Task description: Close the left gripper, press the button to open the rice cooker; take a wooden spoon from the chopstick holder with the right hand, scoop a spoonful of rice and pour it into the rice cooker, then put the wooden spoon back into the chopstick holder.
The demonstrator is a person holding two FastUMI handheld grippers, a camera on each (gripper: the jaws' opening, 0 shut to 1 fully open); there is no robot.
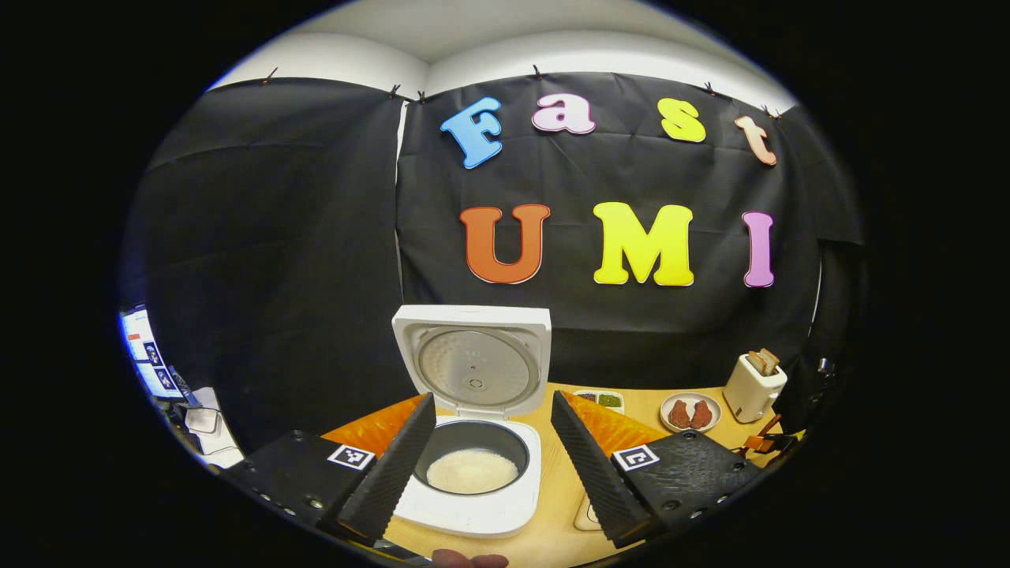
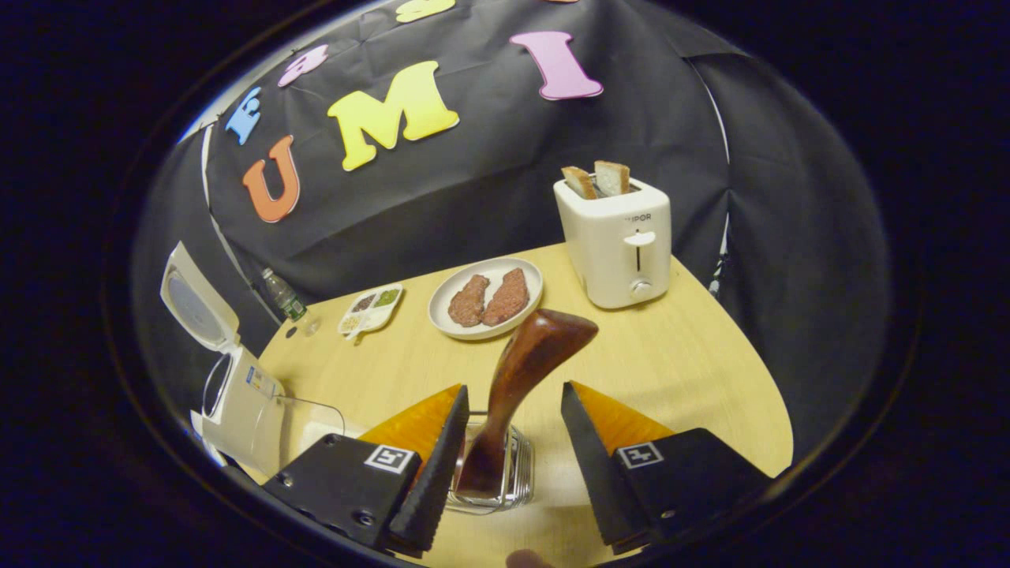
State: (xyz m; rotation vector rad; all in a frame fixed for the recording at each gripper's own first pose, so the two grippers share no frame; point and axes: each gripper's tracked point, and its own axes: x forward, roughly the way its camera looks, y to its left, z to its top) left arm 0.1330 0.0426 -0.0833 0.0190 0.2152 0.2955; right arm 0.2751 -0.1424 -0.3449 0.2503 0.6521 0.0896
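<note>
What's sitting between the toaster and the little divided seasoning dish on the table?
In the right gripper view, a plate holding two pieces of meat lies between the toaster and the seasoning dish.

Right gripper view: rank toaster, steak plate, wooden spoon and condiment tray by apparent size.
1. Toaster and wooden spoon: alike, and the spoon is nearer the camera, so unranked.
2. Steak plate.
3. Condiment tray, smallest, though farther away.

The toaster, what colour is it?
White, or slightly creamy; the toaster shows best in the right gripper view, with two slices of toast sticking out.
</note>
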